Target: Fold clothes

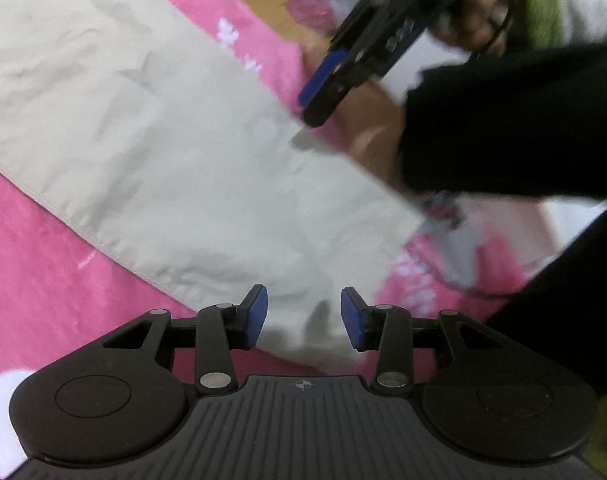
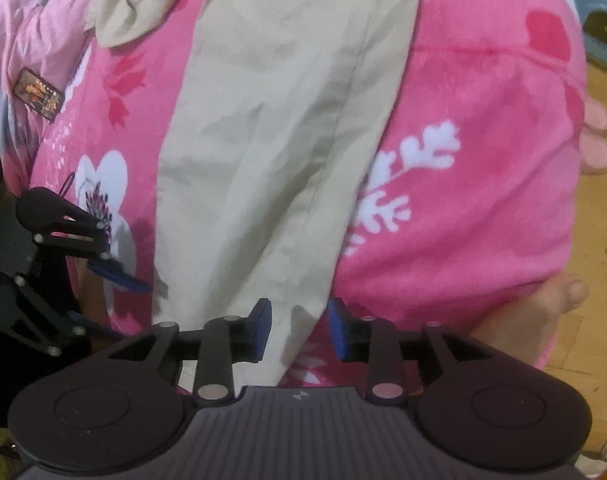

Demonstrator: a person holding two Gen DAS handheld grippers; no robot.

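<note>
A beige garment (image 2: 271,152) lies flat in a long strip on a pink flowered blanket (image 2: 463,184). In the right wrist view my right gripper (image 2: 299,330) hovers over the strip's near end, open, with the cloth under the gap and its blue pads clear of it. In the left wrist view the same beige garment (image 1: 151,152) runs diagonally. My left gripper (image 1: 304,316) stands open over its near corner and pinches nothing. The right gripper (image 1: 315,100) shows at the upper right, held by a hand (image 1: 483,12). The left gripper (image 2: 103,300) shows at the left edge of the right wrist view.
A black-clad limb of the person (image 1: 503,120) crosses the right side of the left wrist view. Bare toes (image 2: 595,136) and a foot (image 2: 543,308) rest at the blanket's right edge, beside wooden floor (image 2: 599,240). A small dark packet (image 2: 39,96) lies at the left.
</note>
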